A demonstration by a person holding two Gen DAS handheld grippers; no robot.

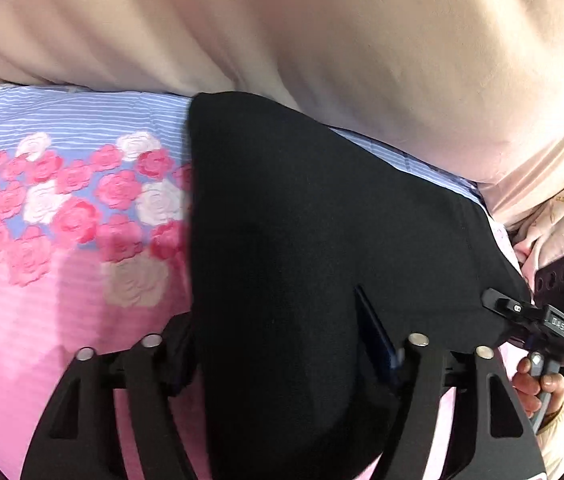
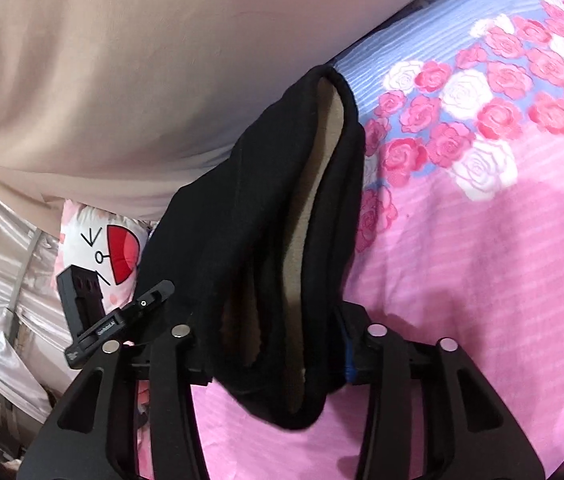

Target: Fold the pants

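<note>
Left wrist view: the left gripper has its jaws clamped on the black pants, draped over the floral bedsheet.

Right wrist view: the right gripper pinches bunched pants layers above the bedsheet; folding looks midway, not laid flat.

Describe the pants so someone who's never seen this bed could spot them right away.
Start at the pink bedsheet printed with roses. Across it, beside the beige quilt, hang the black pants, gripped at both ends. They are the only black fabric, with a tan fleecy lining showing inside.
</note>
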